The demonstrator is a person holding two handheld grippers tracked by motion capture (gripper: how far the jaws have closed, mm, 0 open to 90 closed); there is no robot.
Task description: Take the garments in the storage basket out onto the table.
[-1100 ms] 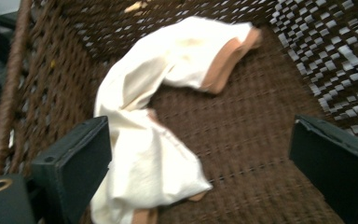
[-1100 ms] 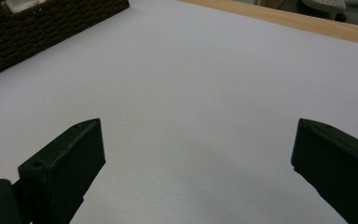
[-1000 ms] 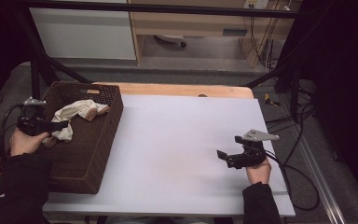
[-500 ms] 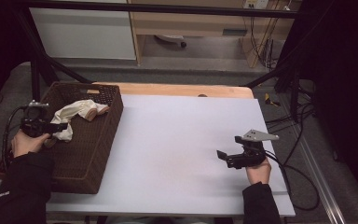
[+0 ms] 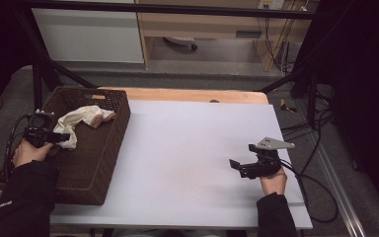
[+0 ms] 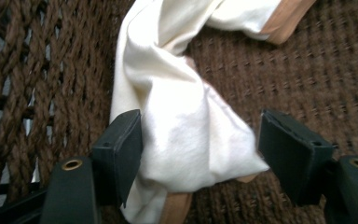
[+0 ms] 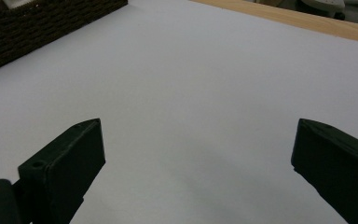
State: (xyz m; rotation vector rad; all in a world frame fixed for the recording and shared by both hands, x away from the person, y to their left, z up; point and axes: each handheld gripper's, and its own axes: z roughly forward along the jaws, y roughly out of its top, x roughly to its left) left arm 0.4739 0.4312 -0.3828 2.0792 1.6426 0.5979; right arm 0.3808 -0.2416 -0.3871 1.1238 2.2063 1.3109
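The left gripper (image 5: 54, 137) sits low inside the brown wicker basket (image 5: 106, 148) at the left end of the worktop (image 5: 187, 148). In the left gripper view its jaws stand wide apart on either side of a cream cloth (image 6: 182, 135). The left jaw touches the cloth's folded edge, while the right jaw stands clear of it, with a gap of basket weave between. The jaws are spread and not clamped on the fabric.

The cloth lies bunched on the basket floor, close to the woven side wall (image 6: 42, 84). It carries a tan band (image 6: 286, 21) along one edge at the far end, and another strip of tan shows under the fold near the jaws. From the high view the cloth (image 5: 79, 121) runs from the gripper towards the basket's far right corner.

The right gripper (image 5: 242, 168) is held well apart from the basket, above the bare white surface near the worktop's right side. In the right gripper view its jaws are wide open with nothing between them. A corner of the basket (image 7: 42, 21) shows at upper left there, and the wooden edge of the table (image 7: 289, 18) runs along the top.
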